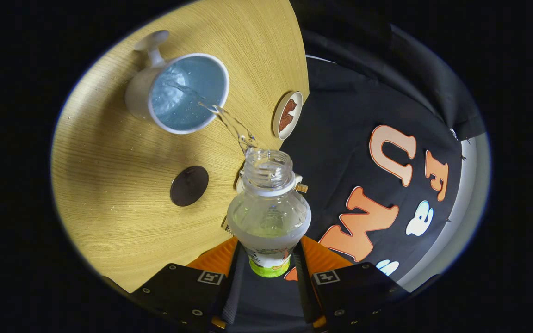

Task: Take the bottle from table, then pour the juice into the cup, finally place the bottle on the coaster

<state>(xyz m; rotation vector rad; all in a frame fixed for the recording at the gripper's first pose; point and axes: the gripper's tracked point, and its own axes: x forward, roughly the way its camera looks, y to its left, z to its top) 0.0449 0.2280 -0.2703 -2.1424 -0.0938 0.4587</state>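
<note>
The claw (269, 266) is clamped on the lower body of the clear plastic bottle (269, 212), both fingers pressing its sides, with the open neck tipped toward the white mug (178, 92) — so a thin clear stream arcs from the mouth into the mug's blue interior, which already holds liquid. The dark round coaster (189, 186) lies on the wooden table (109, 185) near the bottle, free for setting it down after pouring. A small dish (288, 115) sits at the table's edge.
</note>
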